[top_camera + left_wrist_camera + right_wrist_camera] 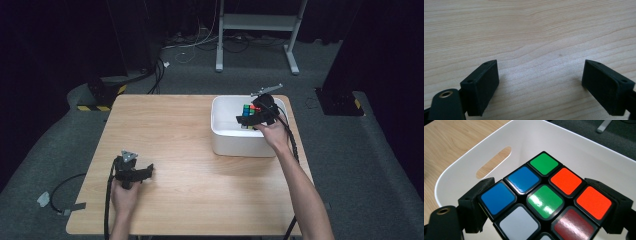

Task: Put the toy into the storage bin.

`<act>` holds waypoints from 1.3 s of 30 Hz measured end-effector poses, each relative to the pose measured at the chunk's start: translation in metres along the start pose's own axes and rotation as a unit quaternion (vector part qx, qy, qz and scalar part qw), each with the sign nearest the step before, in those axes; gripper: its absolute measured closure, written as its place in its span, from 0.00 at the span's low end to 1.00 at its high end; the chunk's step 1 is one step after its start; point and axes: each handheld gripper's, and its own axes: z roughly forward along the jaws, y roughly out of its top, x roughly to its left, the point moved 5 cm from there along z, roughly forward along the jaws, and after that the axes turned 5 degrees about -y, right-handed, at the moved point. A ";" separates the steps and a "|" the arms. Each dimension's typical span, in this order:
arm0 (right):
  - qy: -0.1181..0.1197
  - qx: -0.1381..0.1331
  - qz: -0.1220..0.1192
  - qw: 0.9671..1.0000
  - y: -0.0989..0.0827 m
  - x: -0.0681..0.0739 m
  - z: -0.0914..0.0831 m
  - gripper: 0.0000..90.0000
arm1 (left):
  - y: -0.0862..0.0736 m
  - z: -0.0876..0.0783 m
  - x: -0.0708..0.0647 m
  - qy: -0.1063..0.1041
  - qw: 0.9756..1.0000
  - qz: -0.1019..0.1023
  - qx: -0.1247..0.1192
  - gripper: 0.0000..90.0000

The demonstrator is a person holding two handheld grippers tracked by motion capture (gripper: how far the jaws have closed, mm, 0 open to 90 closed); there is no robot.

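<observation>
A scrambled puzzle cube [545, 202] with blue, green, orange, red and white stickers sits between the jaws of my right gripper [546, 206], which is shut on it. In the high view that gripper [254, 119] holds the cube [247, 111] inside a white plastic bin [225, 140] on the right side of the wooden table. My left gripper [145, 172] rests low over the table's front left, held in a hand. Its jaws [541, 85] stand wide apart, open over bare wood with nothing between them.
The bin has a slot handle [493, 163] in its wall. The table [175, 130] stands on grey carpet. A desk frame [257, 22] and cables [190, 47] lie beyond it, and a loose cable [62, 192] trails off the front left.
</observation>
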 end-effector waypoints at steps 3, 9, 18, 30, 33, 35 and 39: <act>0.003 -0.003 -0.003 1.000 0.000 0.002 -0.002 0.15 | 0.000 0.000 0.000 0.000 1.000 0.000 0.000 0.16; 0.008 -0.005 0.000 1.000 -0.002 0.004 -0.005 0.15 | 0.000 0.000 0.000 0.000 1.000 0.000 0.000 0.16; 0.011 -0.009 -0.002 1.000 -0.004 0.007 -0.009 0.15 | 0.000 0.000 0.000 0.000 1.000 0.000 0.000 0.16; 0.008 -0.011 -0.002 1.000 -0.009 0.010 -0.015 0.15 | 0.000 0.000 0.000 0.000 1.000 0.000 0.000 0.16; 0.006 -0.013 -0.003 1.000 -0.011 0.011 -0.016 0.15 | 0.000 0.000 0.000 0.000 1.000 0.000 0.000 0.16; 0.006 -0.014 -0.004 1.000 -0.012 0.011 -0.016 0.15 | 0.000 0.000 0.000 0.000 1.000 0.000 0.000 0.16; 0.003 -0.010 -0.009 1.000 -0.015 0.013 -0.017 0.15 | 0.000 0.000 0.000 0.000 1.000 0.000 0.000 0.16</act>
